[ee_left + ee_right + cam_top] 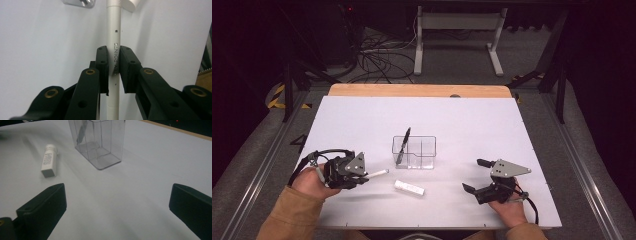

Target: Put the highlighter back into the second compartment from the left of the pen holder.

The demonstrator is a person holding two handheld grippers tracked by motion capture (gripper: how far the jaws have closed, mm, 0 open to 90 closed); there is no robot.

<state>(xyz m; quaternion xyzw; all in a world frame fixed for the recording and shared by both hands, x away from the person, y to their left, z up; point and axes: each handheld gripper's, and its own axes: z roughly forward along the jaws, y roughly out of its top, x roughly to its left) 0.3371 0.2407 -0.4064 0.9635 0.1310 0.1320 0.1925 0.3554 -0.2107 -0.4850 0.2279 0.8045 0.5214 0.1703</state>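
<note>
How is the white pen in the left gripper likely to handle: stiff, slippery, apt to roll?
The white pen looks like a straight, rigid tube, so probably stiff. Its smooth round barrel sits between the left gripper's narrow pads, so it may pivot or slip. Laid on the table, it would likely roll, unlike the flat-ended white tube.

Left gripper (362, 176) lay low left of the clear organizer (414, 152), jaws clamped; right gripper (475, 175) gaped wide.

White pen (113, 50) (grey lettering along the barrel), clamped crosswise between the black jaws of the left gripper (343, 172), held near the table's (472, 120) front left corner, tip pointing toward the centre.
</note>
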